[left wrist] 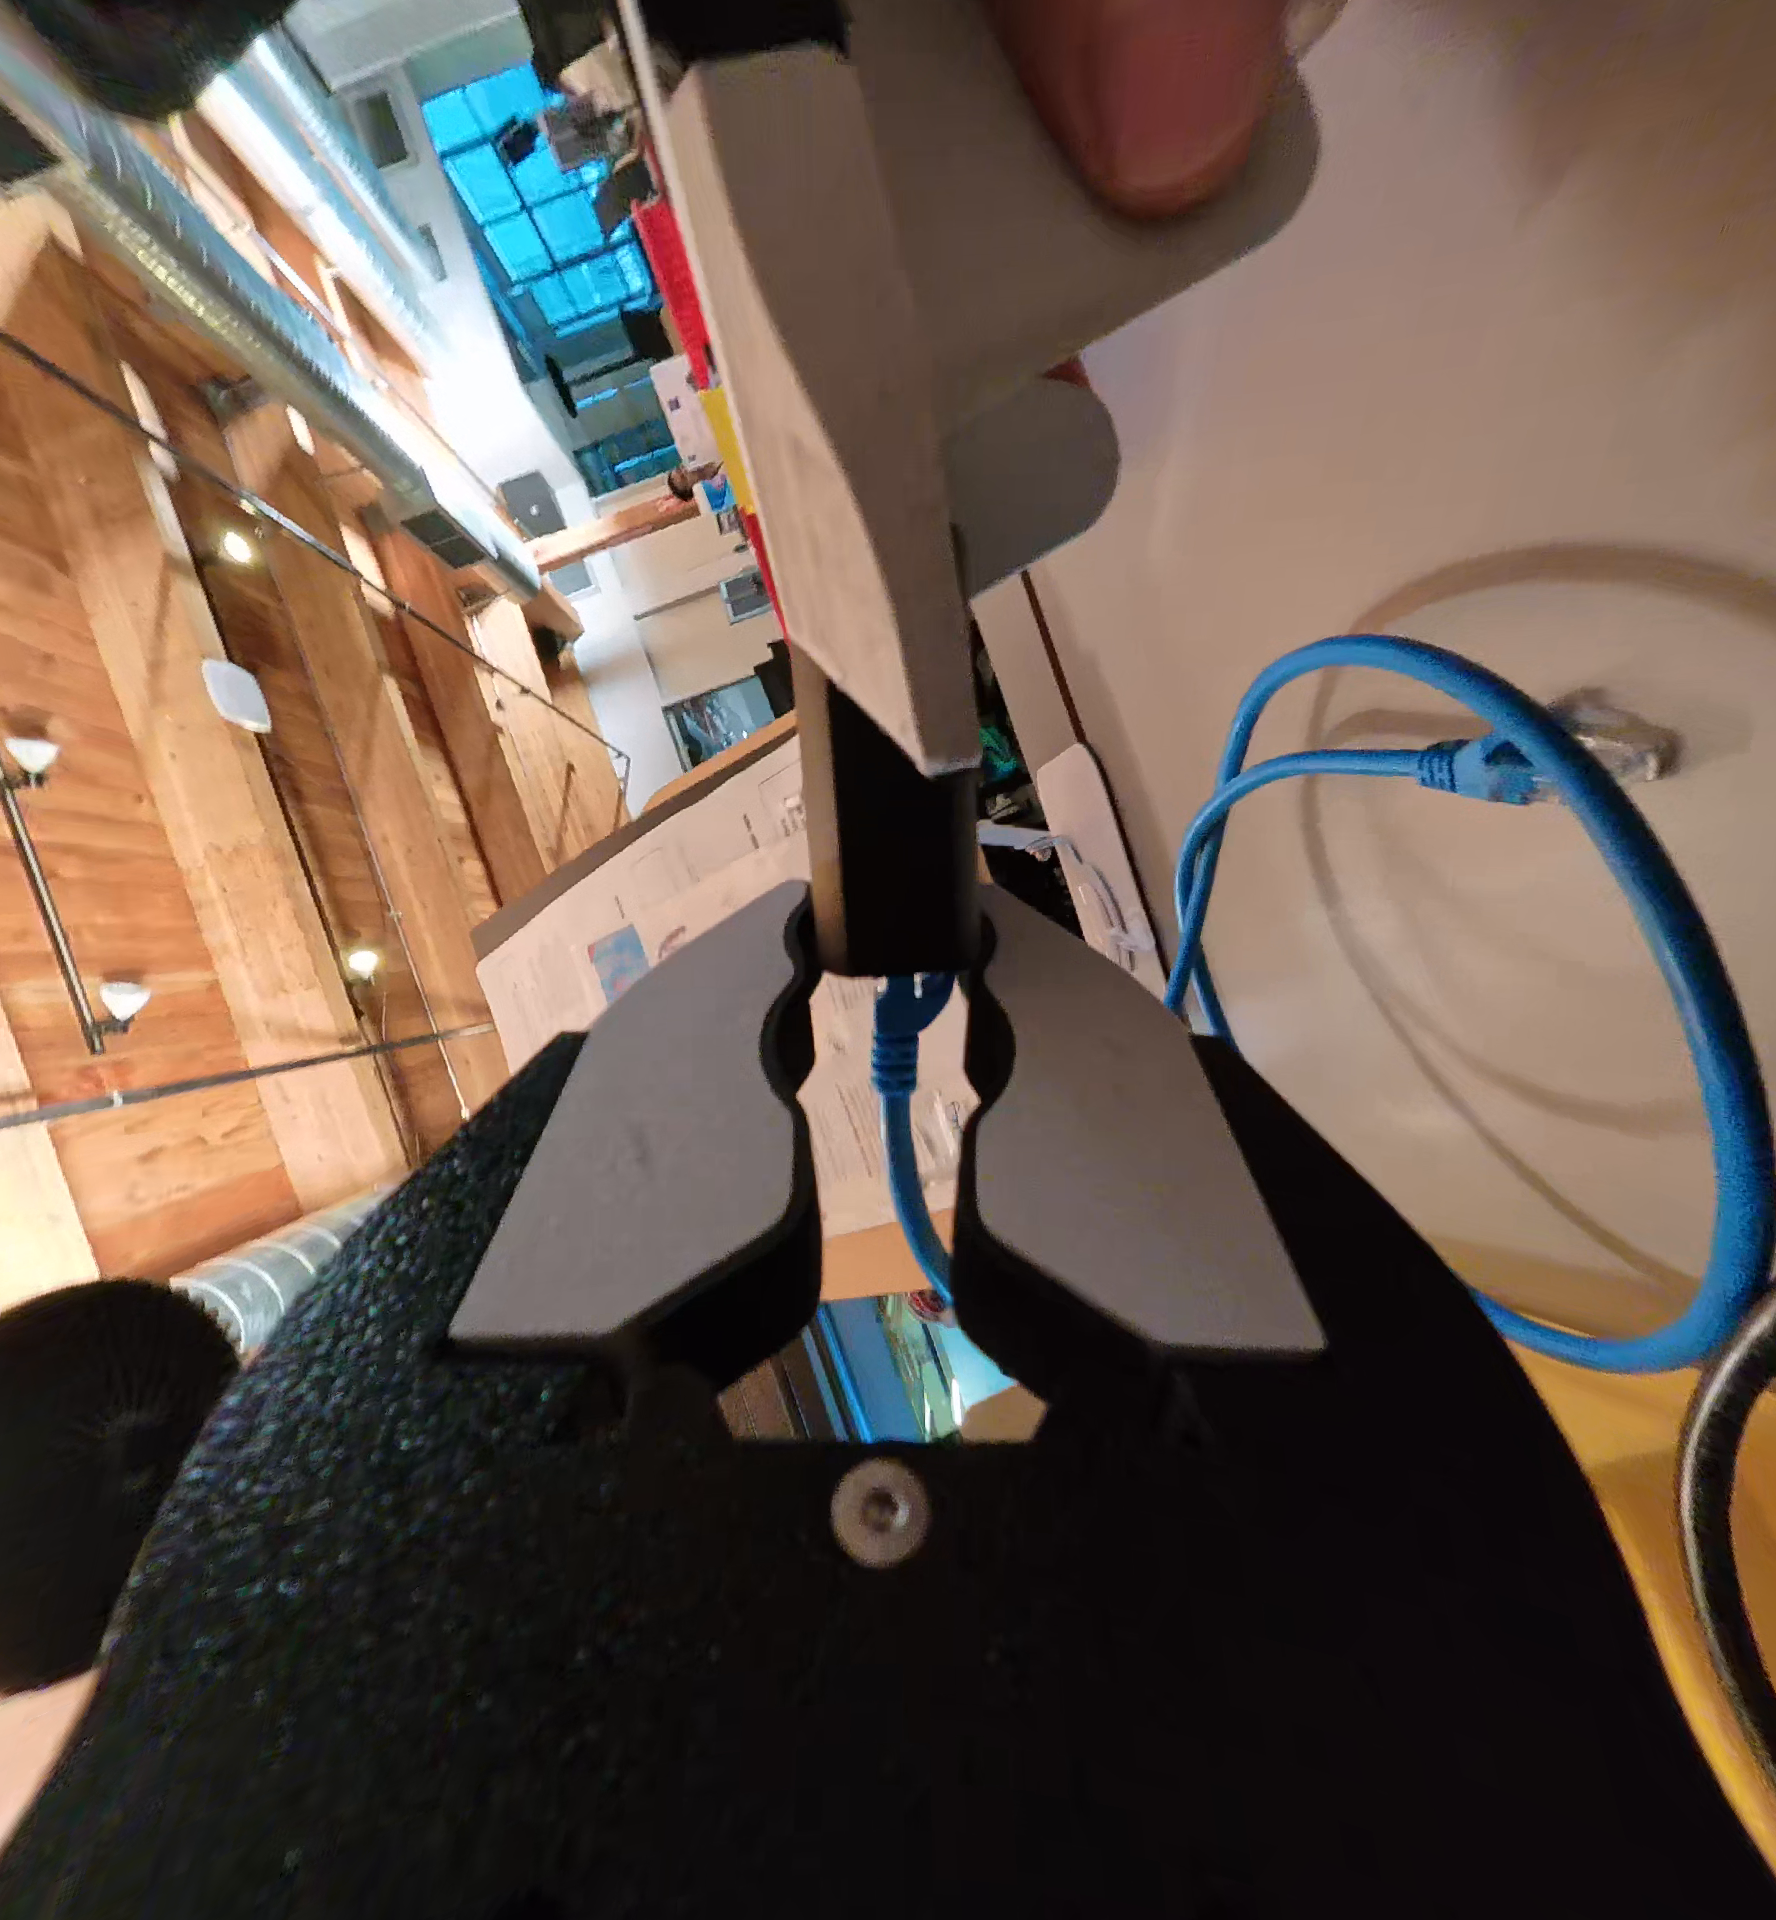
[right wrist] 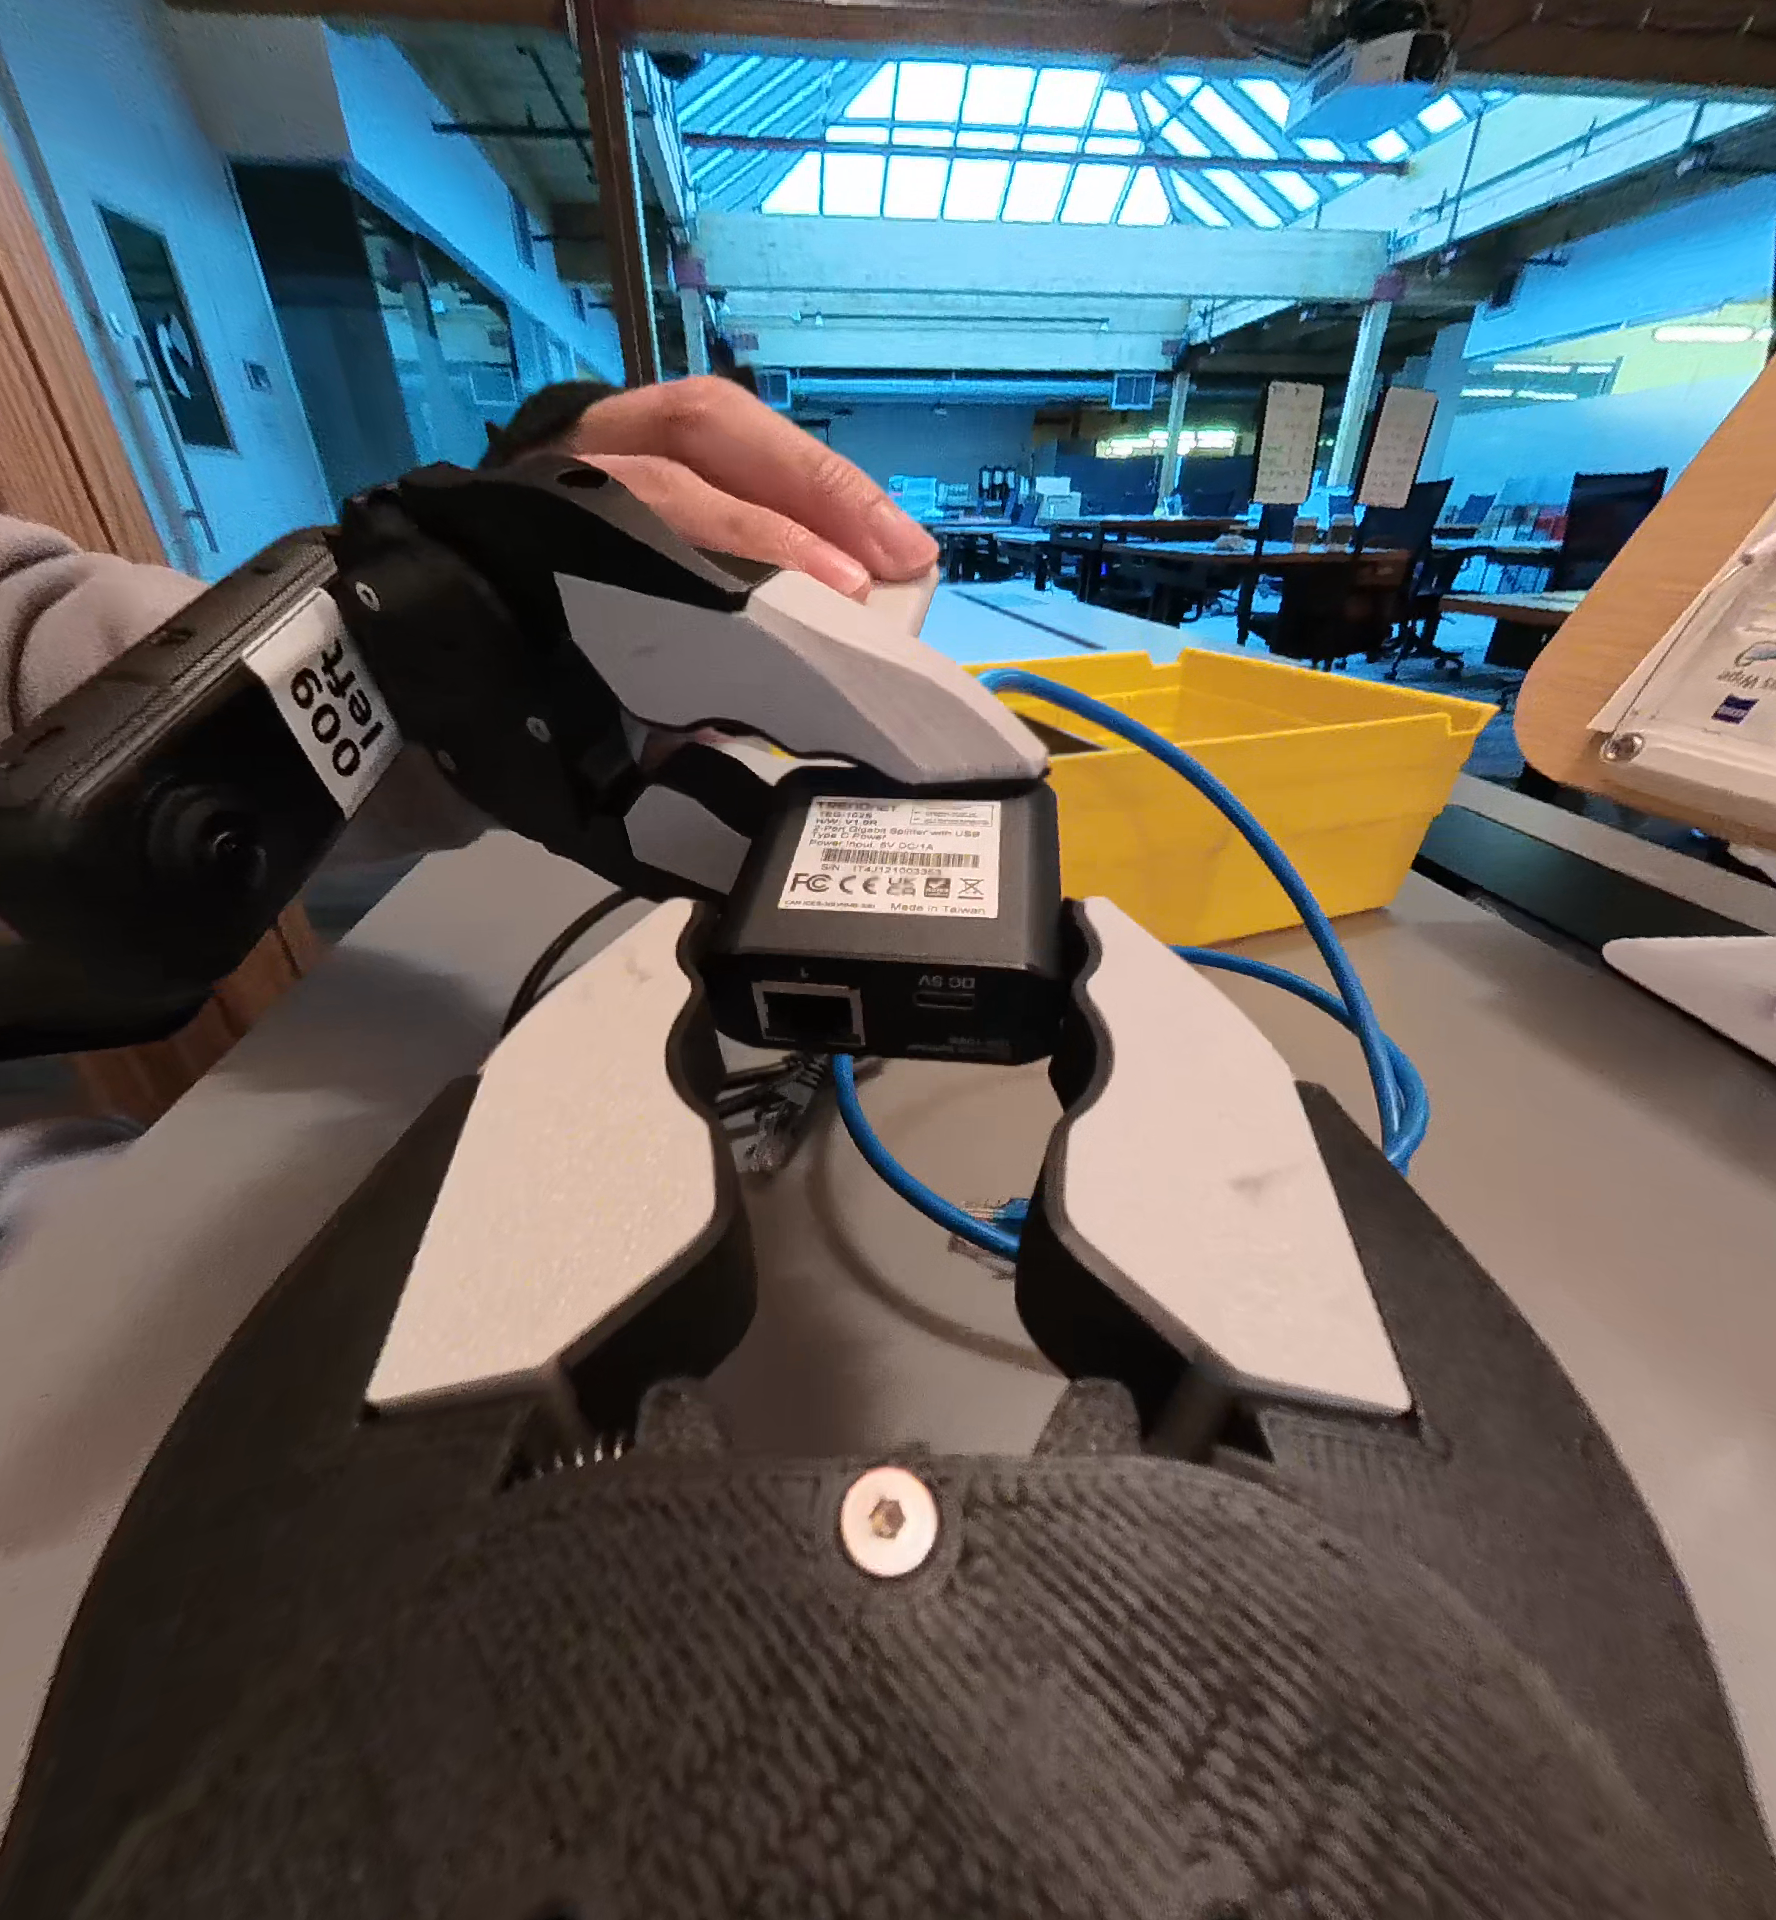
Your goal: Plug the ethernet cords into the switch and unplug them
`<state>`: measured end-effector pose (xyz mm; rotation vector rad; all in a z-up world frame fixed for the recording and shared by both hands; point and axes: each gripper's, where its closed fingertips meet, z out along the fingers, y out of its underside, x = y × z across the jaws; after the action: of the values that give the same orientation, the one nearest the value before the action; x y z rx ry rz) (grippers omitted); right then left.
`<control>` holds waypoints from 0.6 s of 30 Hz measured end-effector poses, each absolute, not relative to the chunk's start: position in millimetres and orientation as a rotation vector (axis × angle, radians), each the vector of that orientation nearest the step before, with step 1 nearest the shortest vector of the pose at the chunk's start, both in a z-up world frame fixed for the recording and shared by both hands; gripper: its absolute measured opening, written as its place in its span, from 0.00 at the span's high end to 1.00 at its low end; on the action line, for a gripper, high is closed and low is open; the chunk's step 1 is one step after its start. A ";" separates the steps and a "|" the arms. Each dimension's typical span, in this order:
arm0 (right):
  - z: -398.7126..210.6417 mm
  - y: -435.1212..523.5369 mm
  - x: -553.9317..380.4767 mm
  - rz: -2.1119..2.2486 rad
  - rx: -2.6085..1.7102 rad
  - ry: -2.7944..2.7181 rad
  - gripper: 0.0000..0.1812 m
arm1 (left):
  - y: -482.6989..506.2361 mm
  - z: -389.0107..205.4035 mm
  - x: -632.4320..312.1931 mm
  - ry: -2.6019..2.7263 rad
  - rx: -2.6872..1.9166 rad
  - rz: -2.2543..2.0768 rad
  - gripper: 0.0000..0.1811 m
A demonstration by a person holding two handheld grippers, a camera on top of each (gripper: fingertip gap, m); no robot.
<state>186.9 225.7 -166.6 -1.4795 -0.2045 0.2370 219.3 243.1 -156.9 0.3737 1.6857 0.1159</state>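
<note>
Right gripper (right wrist: pixel 884 997) is clamped on the small black box-shaped plastic switch (right wrist: pixel 894 862), one finger on each side of it, label side up and lifted off the pale grey table (right wrist: pixel 1486 1247). An empty ethernet port (right wrist: pixel 809 1013) faces back toward this gripper, right between its fingertips.

Over to the left gripper (left wrist: pixel 894 935): it comes in from the opposite end, almost fully closed, its fingertips pinching the far end of the switch from above and below. A person's hand (right wrist: pixel 749 499) rests on top of it. In the narrow gap between its fingers sits the blue moulded plug (left wrist: pixel 910 1013) of the blue ethernet cord (left wrist: pixel 1694 1039), nose against the switch's end face. It looks seated in a port, though how deep I cannot tell, and the fingers do not seem to touch it.

The cord loops away below both grippers onto the table, where its other blue plug (left wrist: pixel 1476 774) lies loose beside a clear plug (left wrist: pixel 1622 738) of a grey cord. Beyond the right gripper's tips, behind the switch, stands a yellow plastic bin (right wrist: pixel 1279 821).
</note>
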 end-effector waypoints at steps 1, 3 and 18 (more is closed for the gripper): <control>-165.4 225.5 187.2 0.245 -1.466 -0.195 0.65 | 246.1 -154.2 220.8 1.671 0.343 0.126 0.85; -167.3 226.5 187.9 0.259 -1.465 -0.183 0.65 | 254.6 -150.7 224.4 1.647 0.300 0.167 0.78; -160.0 220.7 189.8 0.293 -1.406 -0.167 0.65 | 255.0 -172.5 216.1 1.651 0.215 0.112 0.71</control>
<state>189.8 220.7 -160.0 -1.4060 -0.1666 0.2928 216.1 255.0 -172.5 0.2152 1.6511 0.1123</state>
